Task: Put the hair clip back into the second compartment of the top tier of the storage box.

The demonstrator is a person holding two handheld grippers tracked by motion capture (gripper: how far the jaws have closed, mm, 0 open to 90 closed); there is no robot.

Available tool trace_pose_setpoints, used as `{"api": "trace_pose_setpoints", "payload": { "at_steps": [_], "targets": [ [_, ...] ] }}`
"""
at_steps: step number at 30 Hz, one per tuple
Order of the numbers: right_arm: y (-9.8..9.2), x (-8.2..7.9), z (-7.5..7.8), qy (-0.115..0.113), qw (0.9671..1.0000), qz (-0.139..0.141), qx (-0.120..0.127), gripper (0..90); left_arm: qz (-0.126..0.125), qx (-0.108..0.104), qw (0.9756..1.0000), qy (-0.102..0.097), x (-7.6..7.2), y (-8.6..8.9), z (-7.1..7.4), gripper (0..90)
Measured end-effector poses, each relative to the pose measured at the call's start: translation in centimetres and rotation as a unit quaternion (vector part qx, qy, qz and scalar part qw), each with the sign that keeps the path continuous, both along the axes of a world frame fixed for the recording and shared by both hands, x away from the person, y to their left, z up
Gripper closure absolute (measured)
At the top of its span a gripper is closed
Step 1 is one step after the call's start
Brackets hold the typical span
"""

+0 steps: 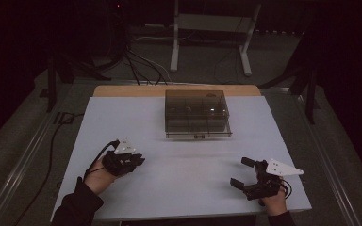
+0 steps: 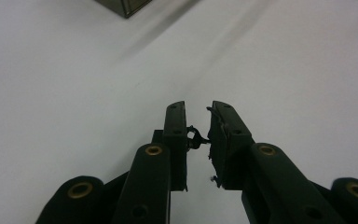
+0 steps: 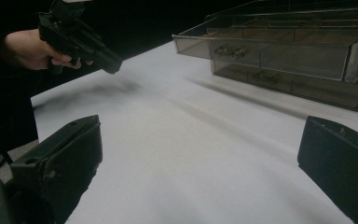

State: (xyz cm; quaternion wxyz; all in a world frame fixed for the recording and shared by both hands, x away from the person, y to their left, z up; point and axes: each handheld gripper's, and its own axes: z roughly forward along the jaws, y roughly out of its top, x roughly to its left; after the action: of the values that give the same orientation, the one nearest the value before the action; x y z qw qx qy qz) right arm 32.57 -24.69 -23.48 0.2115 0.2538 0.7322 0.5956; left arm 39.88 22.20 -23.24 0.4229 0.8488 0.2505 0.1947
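Note:
A smoky see-through drawer box stands at the back middle of the white table. Its upper drawer is pulled out a little, with small items inside. My left gripper hovers over the table's left front, pointing right, and its jaws stand almost together with only a thin slit between them. A corner of the box lies far ahead of it. My right gripper rests at the right front, jaws spread wide and empty, facing the left gripper and the box.
A wooden strip runs along the table's far edge behind the box. Beyond it are black cables on the floor and a white stand's legs. Bare white surface lies between the two grippers and the box.

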Motion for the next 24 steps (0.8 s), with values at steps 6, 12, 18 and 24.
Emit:
{"api": "trace_pose_setpoints", "payload": {
  "at_steps": [6, 12, 18, 24],
  "targets": [
    [0.0, 0.0, 0.0, -0.001, 1.0000, 0.000, 0.000, 0.0, -0.008, 0.001, 1.0000, -0.002, 0.0, -0.4, 0.6, 78.4],
    [0.0, 0.0, 0.0, -0.002, 1.0000, 0.000, -0.001, 0.0, -0.015, 0.001, 0.9999, -0.008, 0.0, -0.8, 1.4, 78.4],
    [-0.1, 0.0, 0.1, -0.002, 1.0000, -0.001, 0.000, 0.0, -0.027, 0.002, 0.9995, -0.014, -0.1, -1.4, 2.3, 78.4],
    [-0.1, 0.0, 0.1, -0.002, 1.0000, -0.001, 0.002, 0.0, -0.042, 0.001, 0.9990, -0.019, -0.1, -2.1, 3.2, 78.3]
  ]
}}
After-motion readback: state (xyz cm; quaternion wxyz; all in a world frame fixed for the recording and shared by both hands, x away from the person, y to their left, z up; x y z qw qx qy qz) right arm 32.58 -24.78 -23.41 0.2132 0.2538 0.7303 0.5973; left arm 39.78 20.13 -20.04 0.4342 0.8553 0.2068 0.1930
